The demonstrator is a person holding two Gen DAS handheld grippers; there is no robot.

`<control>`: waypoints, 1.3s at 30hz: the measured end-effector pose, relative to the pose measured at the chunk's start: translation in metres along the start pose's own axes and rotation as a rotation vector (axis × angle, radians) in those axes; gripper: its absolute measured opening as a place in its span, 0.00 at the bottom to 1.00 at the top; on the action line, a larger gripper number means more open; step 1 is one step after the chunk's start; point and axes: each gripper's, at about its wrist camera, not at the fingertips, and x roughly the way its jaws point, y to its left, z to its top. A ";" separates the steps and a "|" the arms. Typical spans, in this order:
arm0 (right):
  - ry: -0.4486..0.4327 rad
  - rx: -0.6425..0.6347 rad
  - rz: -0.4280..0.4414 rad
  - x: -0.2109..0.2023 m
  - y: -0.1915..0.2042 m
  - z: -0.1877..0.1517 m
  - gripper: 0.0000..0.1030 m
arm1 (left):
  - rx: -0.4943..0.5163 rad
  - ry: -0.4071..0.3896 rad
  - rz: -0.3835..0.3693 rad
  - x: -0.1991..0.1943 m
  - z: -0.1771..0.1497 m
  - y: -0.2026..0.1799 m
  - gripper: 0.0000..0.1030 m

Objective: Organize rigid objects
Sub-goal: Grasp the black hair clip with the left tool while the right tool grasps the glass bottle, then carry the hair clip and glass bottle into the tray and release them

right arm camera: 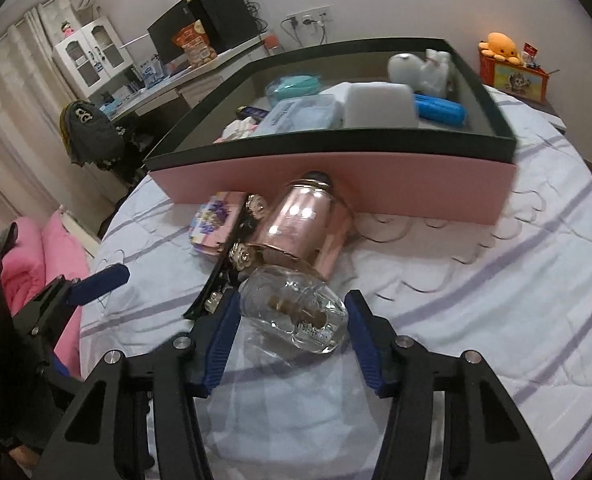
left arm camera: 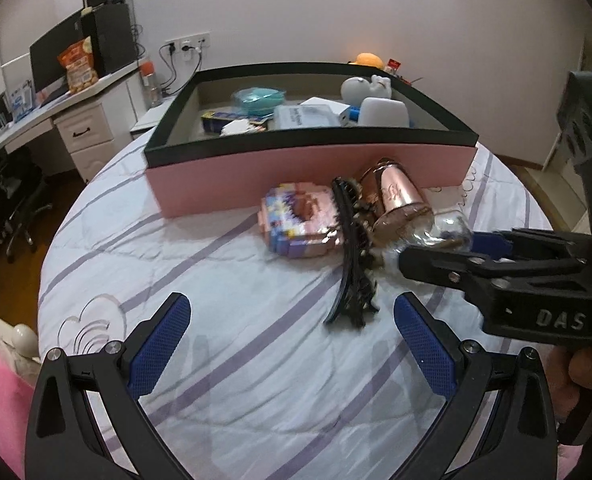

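- Two grippers work over a bed point(left arm camera: 223, 360) spread with a striped quilt, where loose items wait beside a pink box point(left arm camera: 308, 168) already holding sorted goods.
- Right gripper point(right arm camera: 291, 320) straddles the clear glass base of a rose-gold perfume bottle point(right arm camera: 308, 228); its blue pads stand at either flank of the glass, the left one at or very near the surface, a narrow gap showing on the right, so the grasp is not yet firm and the bottle rests on the quilt.
- Bottle's long axis runs from the gripper toward 12 o'clock, cap end touching or nearly touching the box's pink wall; the right hand is plainly the nearer one, and the coming squeeze likely depends on the pads meeting the glass squarely across that axis.
- Left gripper point(left arm camera: 291, 332) hovers spread wide and empty, nothing between its pads.
- Black hair clip point(left arm camera: 352, 256) lies at its 12 o'clock, lengthwise toward the box, beside the bottle.
- Pink patterned case point(left arm camera: 300, 220) sits at the clip's 10 o'clock, close against the box front.
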 end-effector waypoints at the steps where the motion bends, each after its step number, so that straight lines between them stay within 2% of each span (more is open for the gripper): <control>1: -0.003 0.006 -0.007 -0.003 -0.004 -0.001 0.53 | 0.002 0.001 -0.008 0.002 0.002 -0.002 1.00; 4: -0.011 0.030 -0.019 -0.009 -0.014 -0.003 0.53 | 0.014 0.018 -0.031 0.014 0.011 -0.008 1.00; 6: -0.016 0.038 -0.029 -0.011 -0.019 -0.004 0.53 | 0.029 0.048 -0.019 0.026 0.014 -0.015 0.99; 8: -0.022 0.049 -0.034 -0.014 -0.023 -0.005 0.53 | 0.027 0.091 -0.016 0.036 0.015 -0.018 0.87; 9: -0.025 0.053 -0.038 -0.015 -0.024 -0.005 0.53 | 0.022 0.096 -0.009 0.038 0.016 -0.017 0.86; 11: -0.030 0.060 -0.040 -0.016 -0.026 -0.005 0.53 | -0.002 0.088 -0.015 0.037 0.019 -0.014 0.61; 12: -0.032 0.063 -0.040 -0.017 -0.027 -0.005 0.53 | -0.014 0.086 -0.018 0.036 0.020 -0.012 0.55; 13: -0.033 0.066 -0.040 -0.017 -0.027 -0.004 0.53 | -0.026 0.085 -0.022 0.036 0.021 -0.009 0.43; 15: -0.033 0.065 -0.040 -0.017 -0.027 -0.004 0.53 | -0.061 0.085 -0.052 0.034 0.021 -0.001 0.35; 16: -0.032 0.064 -0.039 -0.017 -0.027 -0.004 0.53 | -0.069 0.086 -0.057 0.033 0.021 0.003 0.24; 20: -0.033 0.069 -0.031 -0.018 -0.026 -0.006 0.53 | -0.123 0.085 -0.119 0.026 0.016 0.012 0.21; 28: -0.038 0.057 -0.014 -0.026 -0.017 -0.009 0.53 | -0.161 0.054 -0.116 0.001 0.002 0.023 0.20; 39: -0.064 0.020 -0.002 -0.040 0.003 -0.007 0.53 | -0.188 0.005 -0.117 -0.024 0.002 0.041 0.20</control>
